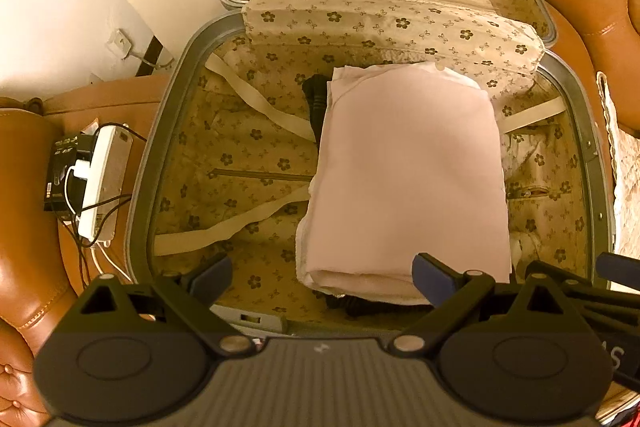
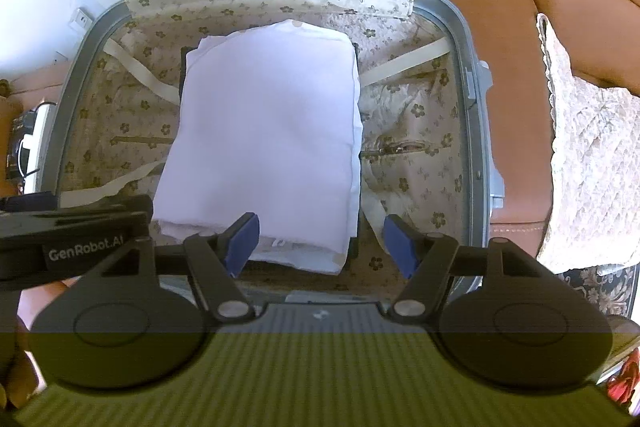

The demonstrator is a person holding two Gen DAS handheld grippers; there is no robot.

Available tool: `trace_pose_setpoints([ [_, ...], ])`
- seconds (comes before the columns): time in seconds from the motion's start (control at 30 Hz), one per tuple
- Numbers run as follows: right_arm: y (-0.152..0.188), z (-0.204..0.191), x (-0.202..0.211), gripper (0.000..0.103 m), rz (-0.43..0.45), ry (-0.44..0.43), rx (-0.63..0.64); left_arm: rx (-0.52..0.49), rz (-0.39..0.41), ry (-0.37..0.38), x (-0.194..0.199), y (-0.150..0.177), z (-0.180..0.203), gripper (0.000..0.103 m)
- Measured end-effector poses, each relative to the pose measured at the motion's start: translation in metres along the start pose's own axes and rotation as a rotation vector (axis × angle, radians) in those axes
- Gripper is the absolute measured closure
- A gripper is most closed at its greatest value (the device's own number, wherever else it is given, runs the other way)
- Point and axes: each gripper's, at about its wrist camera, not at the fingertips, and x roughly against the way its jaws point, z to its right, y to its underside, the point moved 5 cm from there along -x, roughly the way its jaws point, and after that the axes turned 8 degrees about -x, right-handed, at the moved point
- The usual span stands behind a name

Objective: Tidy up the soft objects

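White folded cloth [image 1: 408,183] lies flat inside the open suitcase [image 1: 168,131], atop a dark garment [image 1: 316,99]. Above the suitcase's near rim, left gripper [image 1: 322,273] and right gripper [image 2: 322,243] hang spread, pinching nothing.

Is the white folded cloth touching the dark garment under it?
Touching. Left wrist view: folded cloth lies directly on the dark garment, which sticks out beneath its far-left corner.
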Motion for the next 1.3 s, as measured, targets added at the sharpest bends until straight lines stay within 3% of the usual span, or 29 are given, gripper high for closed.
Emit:
trace_pose_setpoints([
  [0.57,0.035,-0.003,0.011,0.026,0.045,0.008,-0.016,0.013,0.031,0.007,0.008,0.036,-0.005,0.004],
  [1.3,0.053,0.009,0.020,0.026,0.076,-0.006,-0.055,-0.023,0.097,-0.022,0.020,0.045,0.007,0.004],
])
